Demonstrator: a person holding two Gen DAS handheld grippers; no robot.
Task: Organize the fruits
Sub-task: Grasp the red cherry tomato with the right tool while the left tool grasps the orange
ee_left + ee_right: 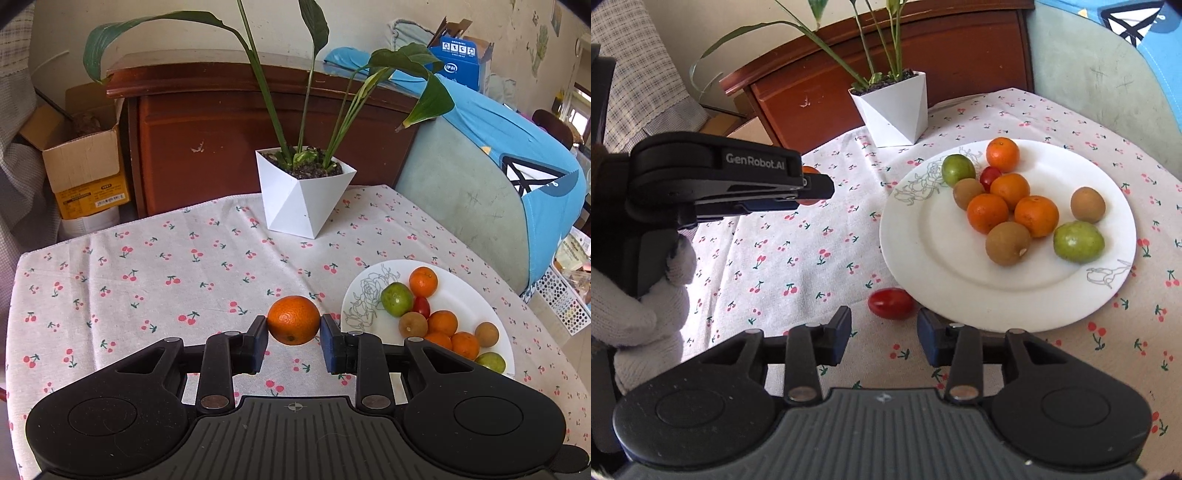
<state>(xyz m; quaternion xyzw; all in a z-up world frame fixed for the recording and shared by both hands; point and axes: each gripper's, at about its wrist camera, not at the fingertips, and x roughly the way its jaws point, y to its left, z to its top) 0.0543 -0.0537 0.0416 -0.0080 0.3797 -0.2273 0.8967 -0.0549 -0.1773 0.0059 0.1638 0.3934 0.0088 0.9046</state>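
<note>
**Fruit count: one orange held, one tomato loose, nine pieces on the plate**

Taking the white plate (960,288) as the landmark and going left to right:

Well left of the plate, the left tool (293,328) is clamped on one orange (293,319), its two pads pressing the fruit's sides, the orange held clear above the tabletop (147,280). In the right wrist view this tool shows side-on, gripped by a hand in a white knit glove (639,306), with the orange mostly hidden behind its tip.

Just off the plate's near-left rim lies one red tomato (891,303) on the cherry-print cloth. The right tool (884,332) sits right before it with its fingers apart; neither pad touches the tomato.

On the plate are nine pieces:
- four oranges, one (1003,154) at the far edge, three (1010,205) bunched in the middle;
- two green fruits, one (957,170) far-left, one (1078,242) near-right;
- three brown fruits (1008,243);
- one small red tomato (990,175), wedged between the far-left green fruit and the oranges.

Behind the plate, to its far left, stands one white pot (897,107) with a leafy plant.
</note>
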